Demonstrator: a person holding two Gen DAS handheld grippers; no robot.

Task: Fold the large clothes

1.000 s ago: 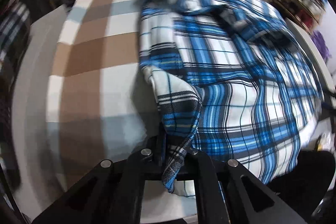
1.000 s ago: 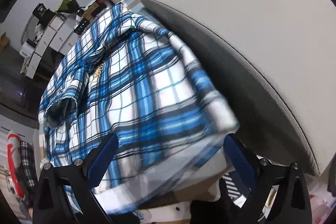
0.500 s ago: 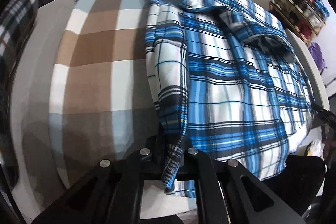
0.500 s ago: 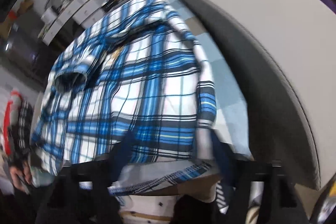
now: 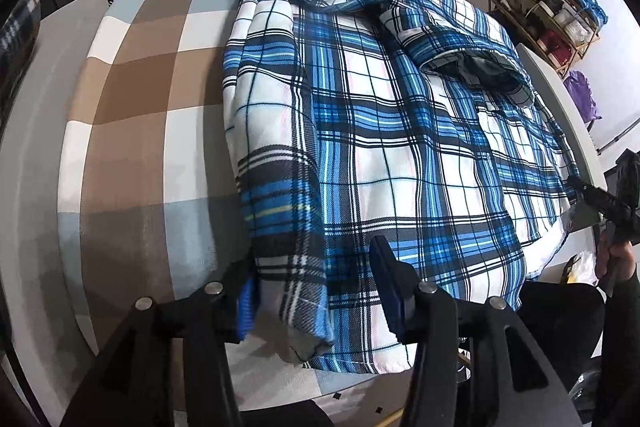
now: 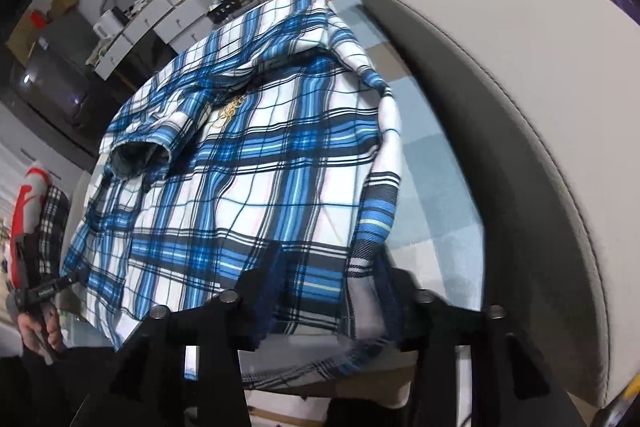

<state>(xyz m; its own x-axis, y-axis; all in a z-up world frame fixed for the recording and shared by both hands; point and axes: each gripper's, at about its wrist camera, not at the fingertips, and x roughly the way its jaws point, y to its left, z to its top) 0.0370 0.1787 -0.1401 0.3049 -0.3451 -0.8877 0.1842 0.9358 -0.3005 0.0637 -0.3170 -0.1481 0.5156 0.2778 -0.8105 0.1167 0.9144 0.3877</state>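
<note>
Your shirt [image 5: 380,147] lies spread flat on the checked table [image 5: 132,107]. One long side is already turned in, and a sleeve [image 5: 468,59] is laid across the chest, so the body is narrowed for the next fold.

Your left hand-held gripper [image 5: 310,259] straddles the folded edge at the near hem. Its jaws have just been opening, and the cloth between them lies loose, touched by neither pad. You have released it, likely because that side sits where you want it.

Your right hand-held gripper [image 6: 328,279] has just been closing and is now clenched on the hem at the opposite near corner. The frame is blurred there. That pinch probably anchors the corner so you can lift or smooth that side next.
</note>
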